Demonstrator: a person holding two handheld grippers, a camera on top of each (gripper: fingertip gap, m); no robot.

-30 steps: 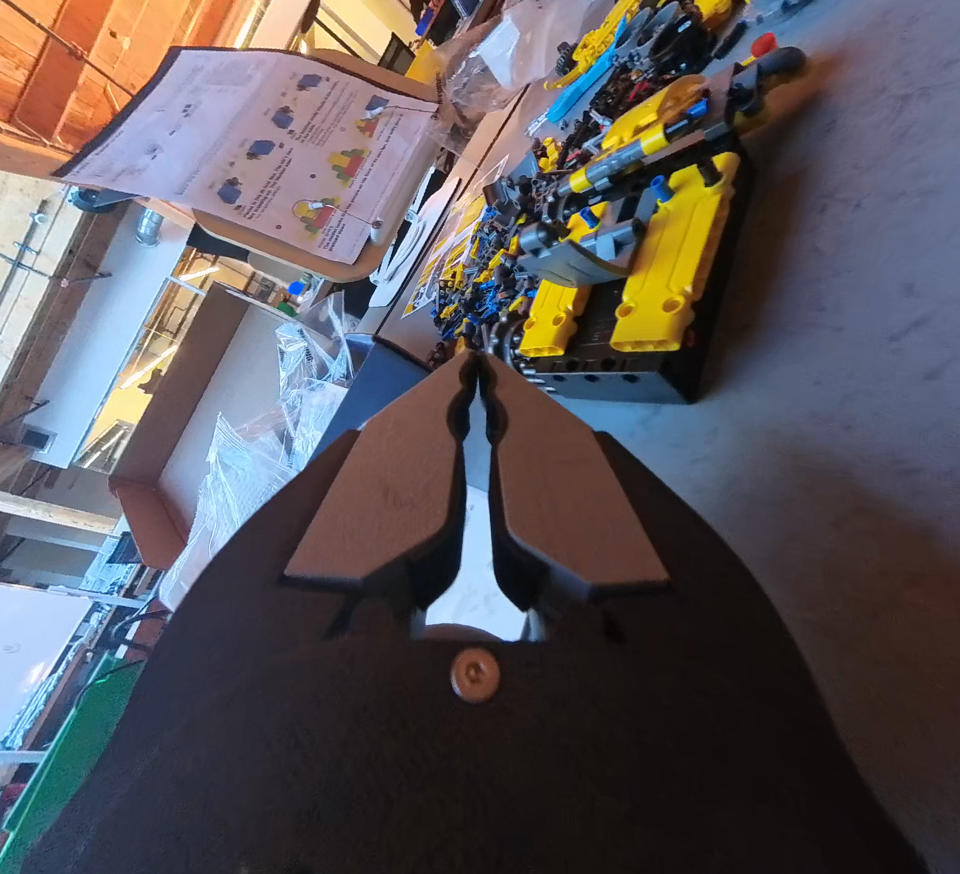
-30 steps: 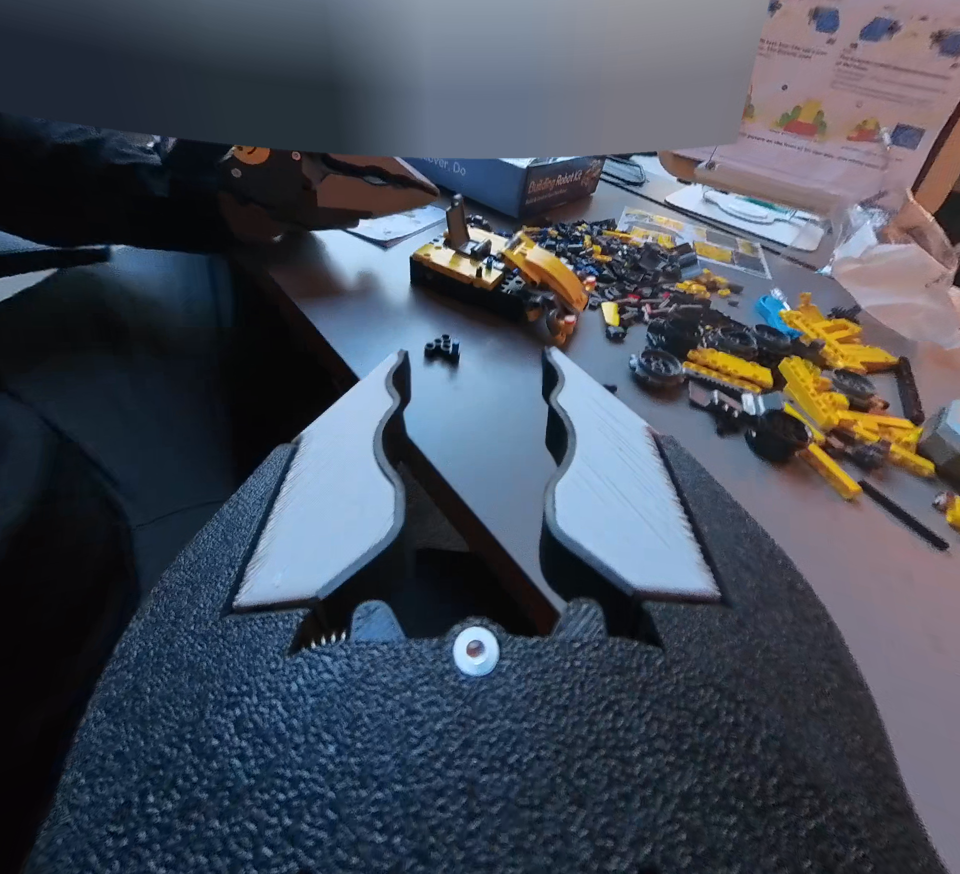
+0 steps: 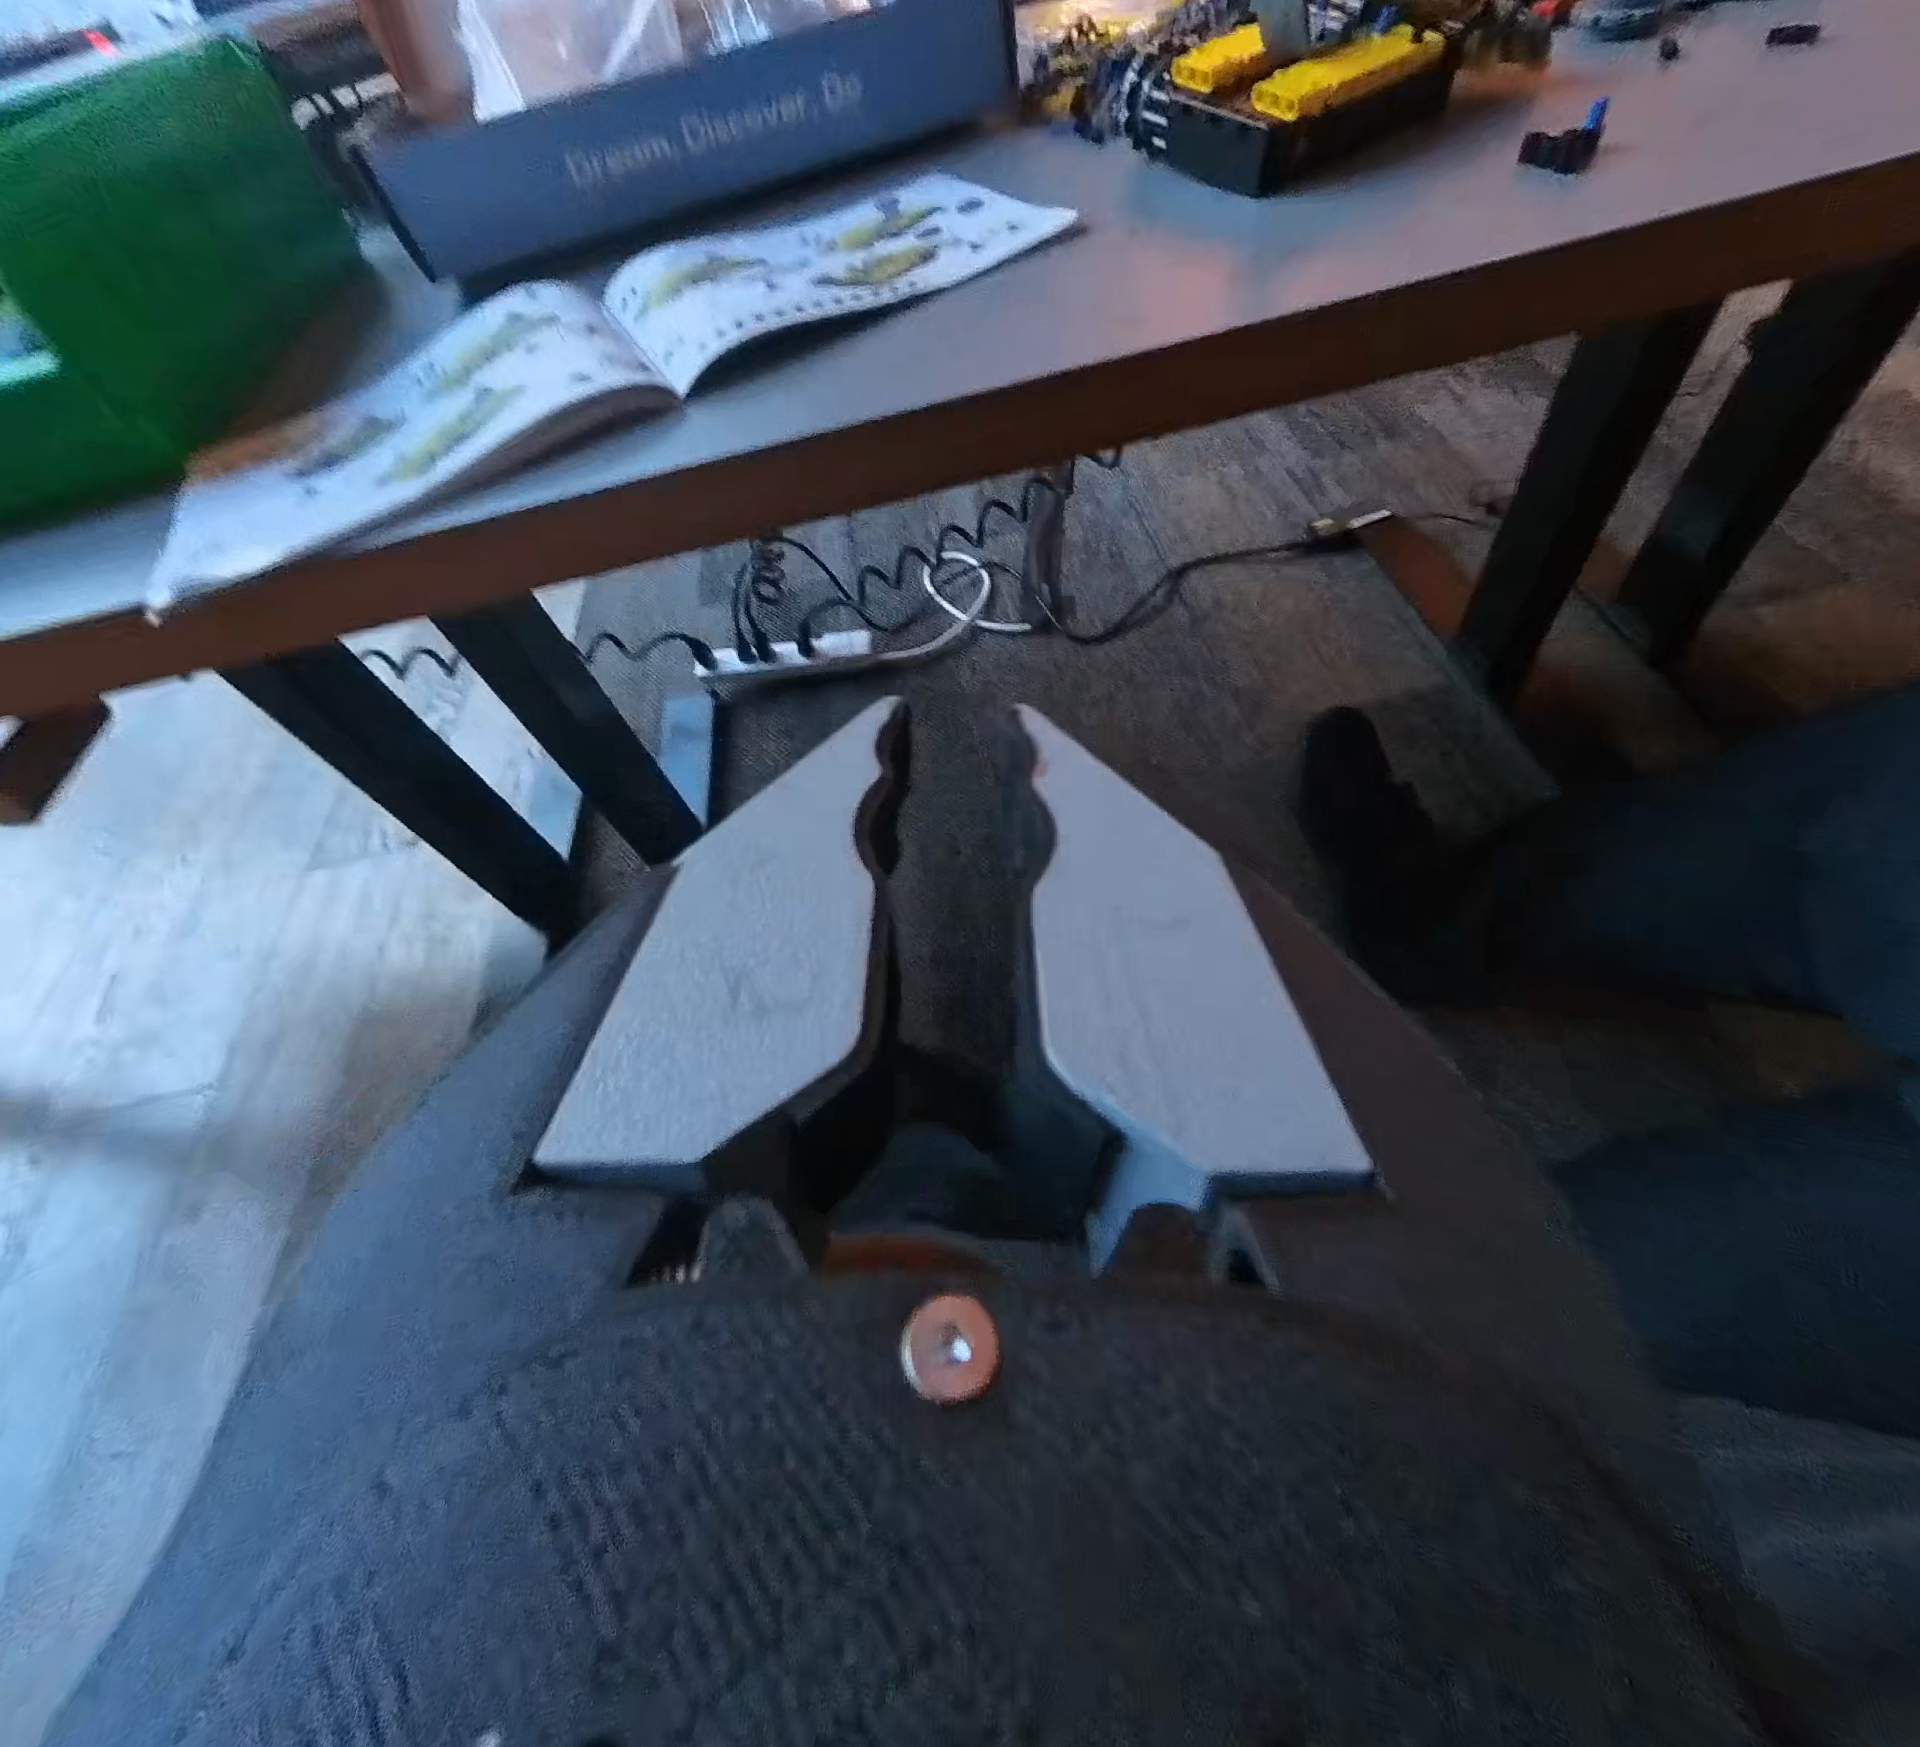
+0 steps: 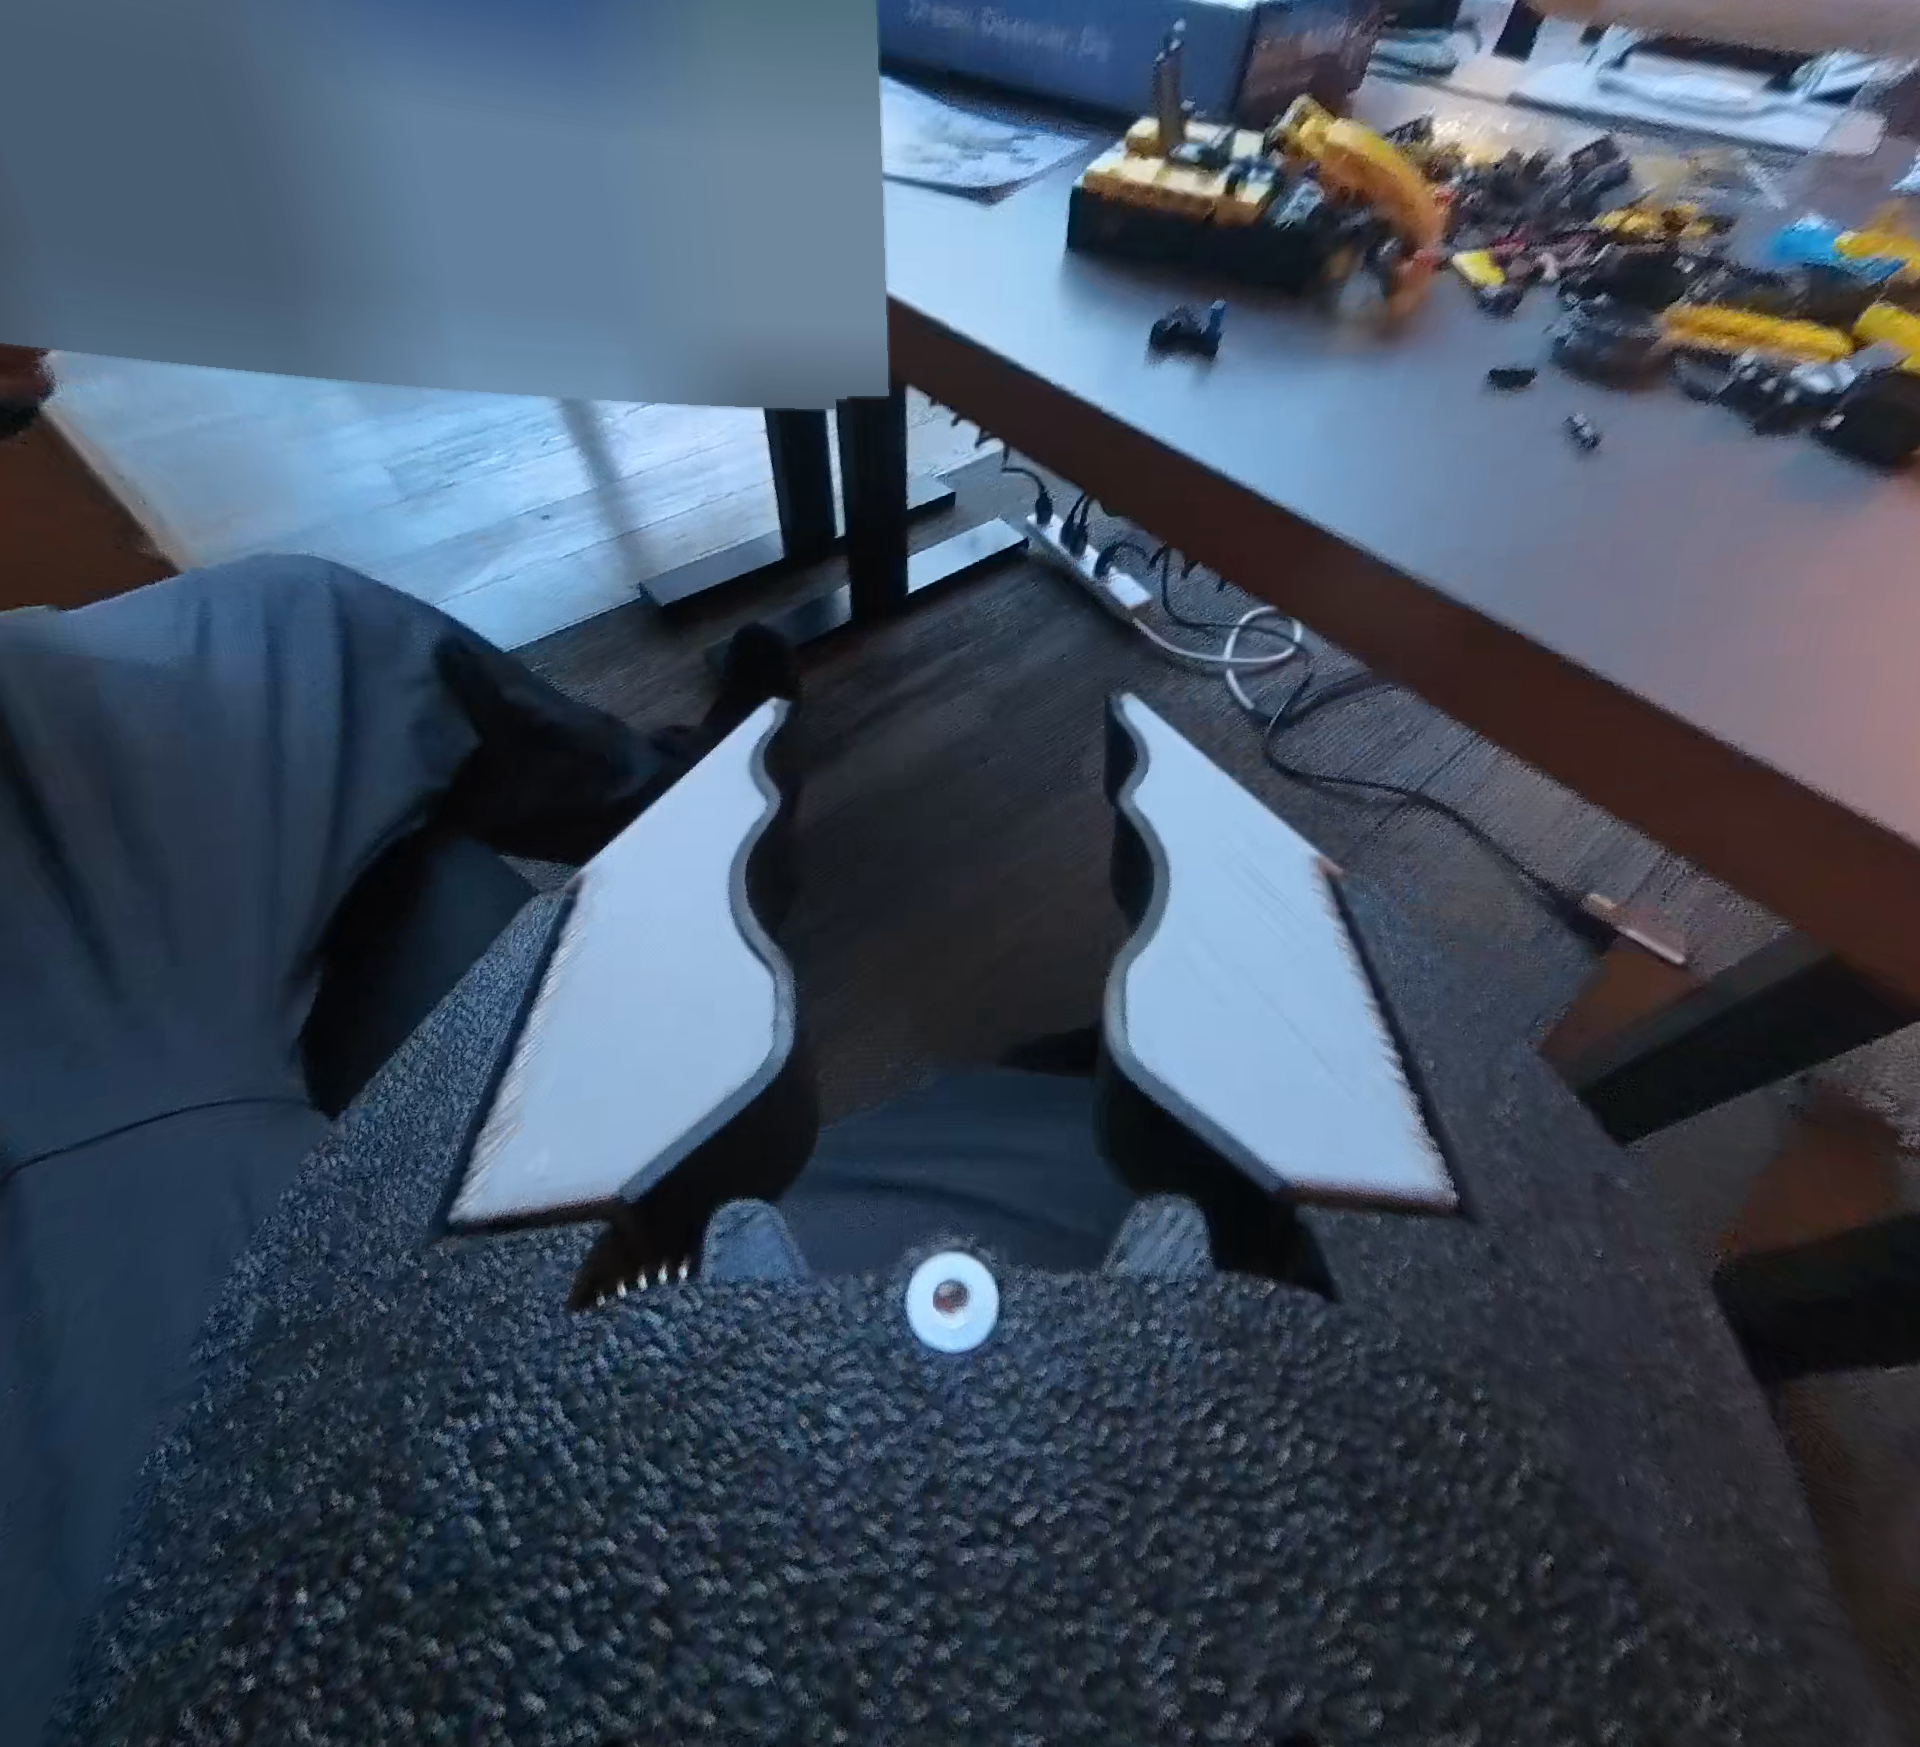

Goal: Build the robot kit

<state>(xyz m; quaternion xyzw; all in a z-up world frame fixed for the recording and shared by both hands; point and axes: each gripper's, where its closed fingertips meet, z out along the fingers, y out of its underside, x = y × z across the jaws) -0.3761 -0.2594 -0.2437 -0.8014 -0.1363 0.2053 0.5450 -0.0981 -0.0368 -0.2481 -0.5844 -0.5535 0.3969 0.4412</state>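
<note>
My left gripper [image 3: 961, 715] is held below the front edge of the dark table [image 3: 1247, 295], over the carpet. Its jaws stand a little apart and hold nothing. My right gripper [image 4: 948, 710] is wide open and empty, also off the table [image 4: 1351, 502] and low over the floor. A yellow and black brick model [image 3: 1309, 87] stands on the table, also in the right wrist view [image 4: 1226, 211]. A small black piece [image 4: 1184, 331] lies in front of it. Loose yellow and black bricks [image 4: 1714, 315] spread to the right.
An open instruction booklet [image 3: 623, 326], a blue box with plastic bags [image 3: 707, 128] and a green box [image 3: 135, 243] sit at the table's left. A power strip with cables [image 3: 790, 653] lies on the floor between black table legs [image 3: 1538, 492]. A person's grey-trousered leg [image 4: 208, 814] is at left. The gap from one gripper's tips to the other's is roughly 35 centimeters. My left tips are about 35 centimeters from the small black piece [image 4: 1184, 331], my right tips only 20 centimeters. Look for it in the left wrist view [image 3: 1578, 131] too.
Both grippers have drawn back from the tabletop and dropped below its edge. The left jaws have parted from nearly shut; the right jaws have spread wider.
</note>
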